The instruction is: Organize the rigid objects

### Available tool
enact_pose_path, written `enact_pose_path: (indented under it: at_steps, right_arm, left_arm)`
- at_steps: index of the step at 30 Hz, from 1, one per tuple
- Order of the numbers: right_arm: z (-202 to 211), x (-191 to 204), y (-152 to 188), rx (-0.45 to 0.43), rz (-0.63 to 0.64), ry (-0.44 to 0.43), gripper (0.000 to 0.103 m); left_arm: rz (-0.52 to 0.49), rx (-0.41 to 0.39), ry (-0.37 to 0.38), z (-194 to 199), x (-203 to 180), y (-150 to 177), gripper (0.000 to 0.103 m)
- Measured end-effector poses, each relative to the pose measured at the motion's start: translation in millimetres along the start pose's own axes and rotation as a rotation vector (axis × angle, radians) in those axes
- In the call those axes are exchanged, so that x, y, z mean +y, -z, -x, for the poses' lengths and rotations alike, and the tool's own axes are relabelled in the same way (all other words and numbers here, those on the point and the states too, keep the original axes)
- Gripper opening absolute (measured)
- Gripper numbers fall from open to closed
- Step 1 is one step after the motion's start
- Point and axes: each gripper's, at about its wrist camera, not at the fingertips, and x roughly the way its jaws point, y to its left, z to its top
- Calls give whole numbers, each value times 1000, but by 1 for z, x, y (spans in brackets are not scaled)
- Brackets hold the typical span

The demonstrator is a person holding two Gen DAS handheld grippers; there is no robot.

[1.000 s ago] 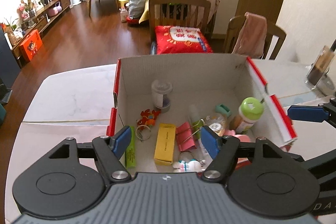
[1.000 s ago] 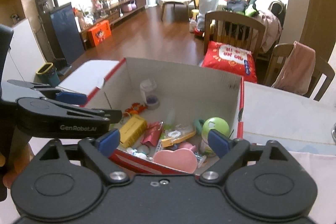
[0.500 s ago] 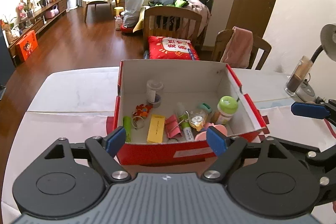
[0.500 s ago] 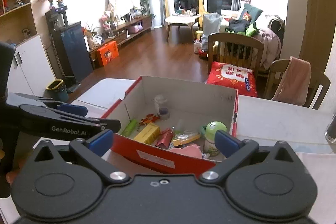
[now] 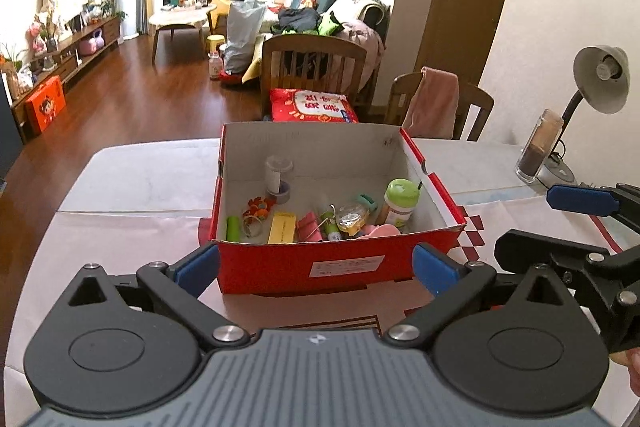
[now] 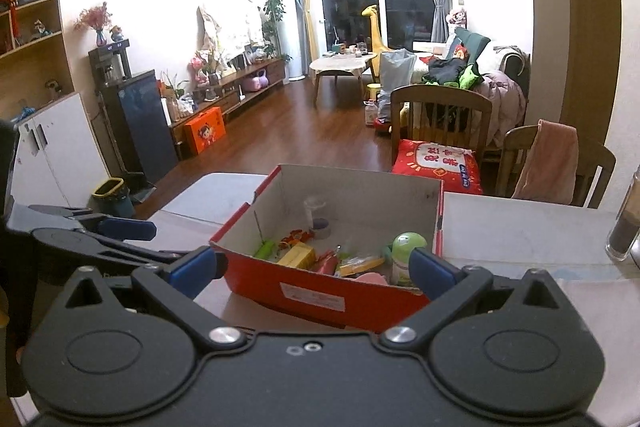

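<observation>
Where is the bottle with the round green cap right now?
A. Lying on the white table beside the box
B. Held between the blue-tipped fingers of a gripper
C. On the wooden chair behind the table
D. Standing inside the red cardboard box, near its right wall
D: the bottle with the round green cap stands upright inside the red cardboard box, close to its right wall, among the other small items.

The red box (image 5: pixel 336 263) fills the centre of the left wrist view, its walls hemming small items. Bare table (image 5: pixel 132 183) lies open at middle left. At right, a glass jar (image 5: pixel 540 147) and desk lamp (image 5: pixel 596 79) crowd the table edge.
</observation>
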Motion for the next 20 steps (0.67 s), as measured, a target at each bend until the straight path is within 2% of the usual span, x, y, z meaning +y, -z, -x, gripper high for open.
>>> enact_pose_path:
  at_steps: [11, 20]
  right_arm:
    - [13, 3, 4, -21, -17, -10, 103]
    - [19, 12, 8, -8, -15, 5, 103]
  left_arm:
    - [-17, -32, -1, 22, -3, 8, 103]
    - [-11, -27, 4, 27, 1, 16, 103]
